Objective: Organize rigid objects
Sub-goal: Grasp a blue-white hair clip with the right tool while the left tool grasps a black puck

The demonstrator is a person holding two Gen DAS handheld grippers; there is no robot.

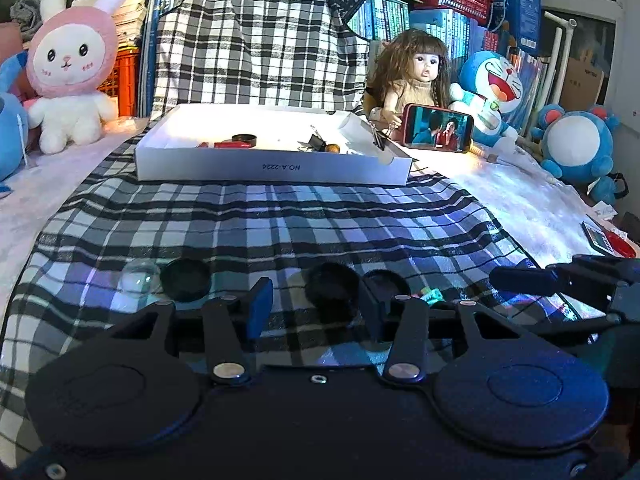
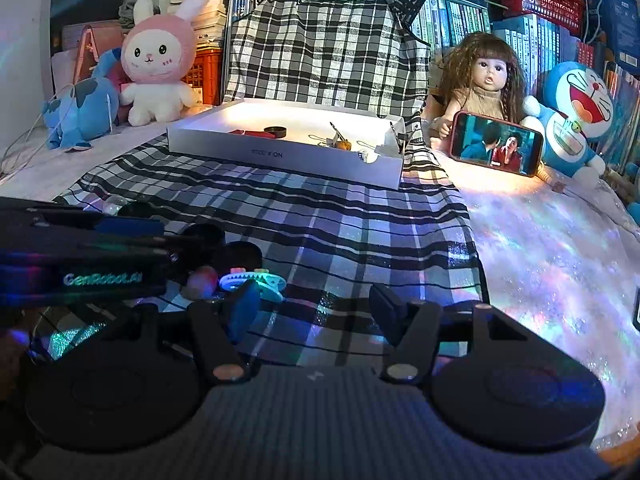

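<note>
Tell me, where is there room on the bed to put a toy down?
The widest bare patch is the checked cloth between the white box and the black caps. It is crowded by the caps and around the phone.

Checked cloth (image 1: 256,216) under me: black, white, grey plaid, blue-tinted lower centre. Box (image 1: 272,168) mid frame: white, grey lettering on front wall. Caps (image 1: 187,280) near my fingers: black; ball (image 1: 138,278) lower left: clear glass. My left gripper (image 1: 316,300): black, one blue pad. Rabbit plush (image 1: 70,76) upper left: pink hood, white body. Cat plush (image 1: 492,84) upper right: blue and white, red mouth. Phone (image 1: 438,128) case: red. Toothed piece (image 2: 256,282) lower left, right view: pale teal, possibly lamp tint.
</note>
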